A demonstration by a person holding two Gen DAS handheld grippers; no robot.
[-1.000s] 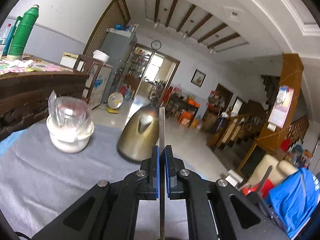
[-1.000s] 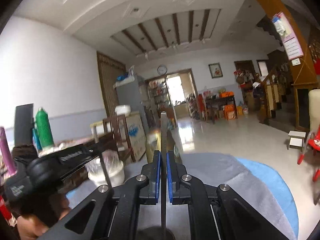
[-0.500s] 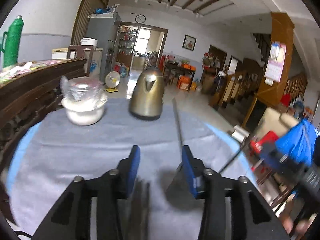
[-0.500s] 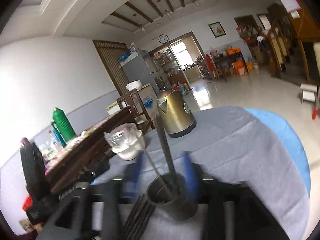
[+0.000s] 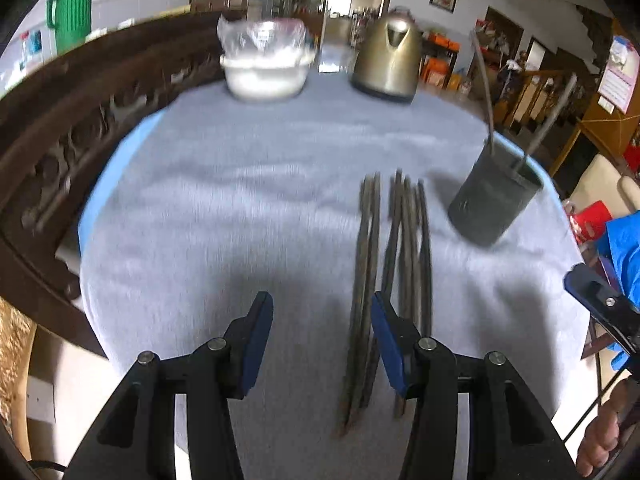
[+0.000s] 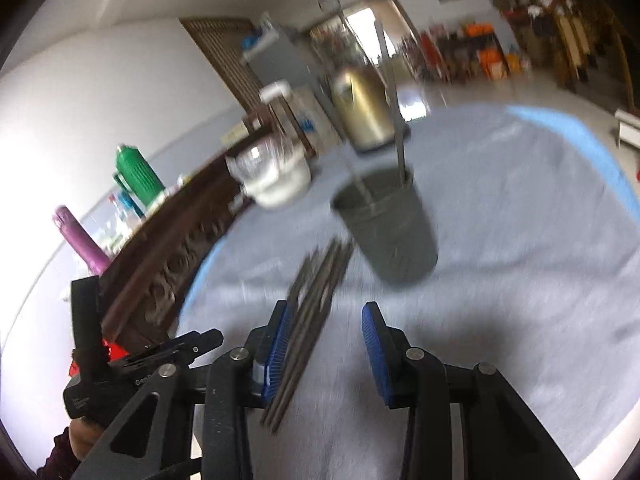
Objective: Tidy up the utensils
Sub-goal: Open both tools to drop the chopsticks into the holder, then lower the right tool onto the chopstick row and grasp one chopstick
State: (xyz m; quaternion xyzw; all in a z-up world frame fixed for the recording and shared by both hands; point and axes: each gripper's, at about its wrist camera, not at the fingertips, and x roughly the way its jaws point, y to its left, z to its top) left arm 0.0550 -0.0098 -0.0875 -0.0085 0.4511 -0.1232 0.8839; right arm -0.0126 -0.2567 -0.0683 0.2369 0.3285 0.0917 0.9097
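Observation:
Several dark chopsticks (image 5: 394, 264) lie in a loose bundle on the grey cloth, and show in the right wrist view (image 6: 316, 300) too. A dark grey cup (image 5: 494, 200) stands right of them with two chopsticks (image 5: 482, 92) upright in it; it also shows in the right wrist view (image 6: 390, 228). My left gripper (image 5: 322, 332) is open and empty, low over the near ends of the bundle. My right gripper (image 6: 324, 344) is open and empty, just near of the cup, with the bundle by its left finger.
A gold kettle (image 5: 390, 60) and a white bowl under plastic wrap (image 5: 266, 64) stand at the table's far side. A carved wooden cabinet (image 5: 80, 112) with a green thermos (image 5: 74, 8) borders the left. The table edge drops off at right.
Both grippers held a chopstick upright a second ago. They have opened, the two chopsticks now stand in the cup, and both grippers have pulled back and tilted down toward the bundle.

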